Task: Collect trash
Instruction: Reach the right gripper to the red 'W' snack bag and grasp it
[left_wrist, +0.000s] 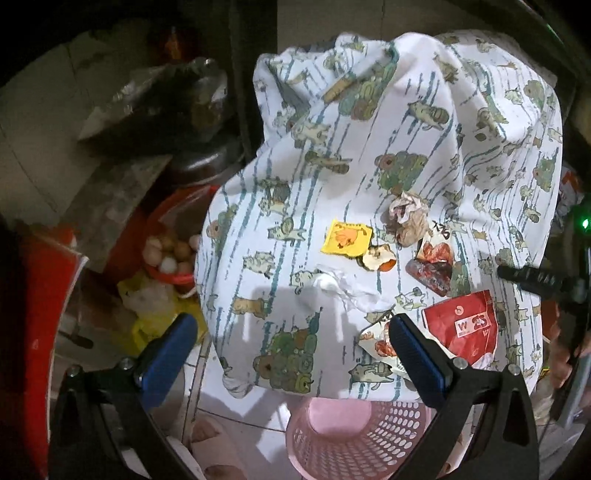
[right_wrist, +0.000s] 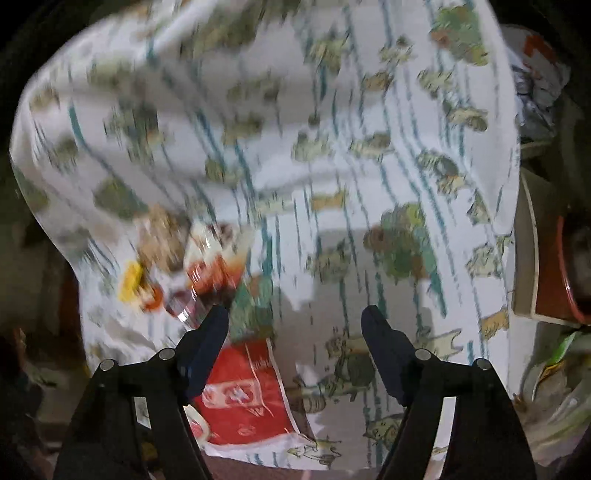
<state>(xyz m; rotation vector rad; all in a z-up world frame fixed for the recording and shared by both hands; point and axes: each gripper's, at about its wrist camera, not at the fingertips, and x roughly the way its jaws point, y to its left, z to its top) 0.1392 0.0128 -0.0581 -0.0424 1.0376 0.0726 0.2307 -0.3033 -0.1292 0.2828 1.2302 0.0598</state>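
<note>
While both grippers' jaws gape empty, crumpled wrappers (left_wrist: 408, 221), seemingly food packets, litter the printed cloth (left_wrist: 369, 147).

I'm over the cloth-covered table (left_wrist: 369, 155) now, trash scattered along its near half. A flat sachet (left_wrist: 346, 238) lies mid-cloth, a small scrap (left_wrist: 378, 257) just right of it. Behind that scrap sits a crumpled tissue (left_wrist: 408, 218); a torn wrapper (left_wrist: 436, 264) lies right of the scrap. A wadded white tissue (left_wrist: 343, 286) lies nearer me, before the sachet. At the near right edge lies a big packet (left_wrist: 463, 328). Under the near edge, on the floor, stands a perforated basket (left_wrist: 354, 435). Left of the table, a tub of eggs (left_wrist: 171, 254).
</note>
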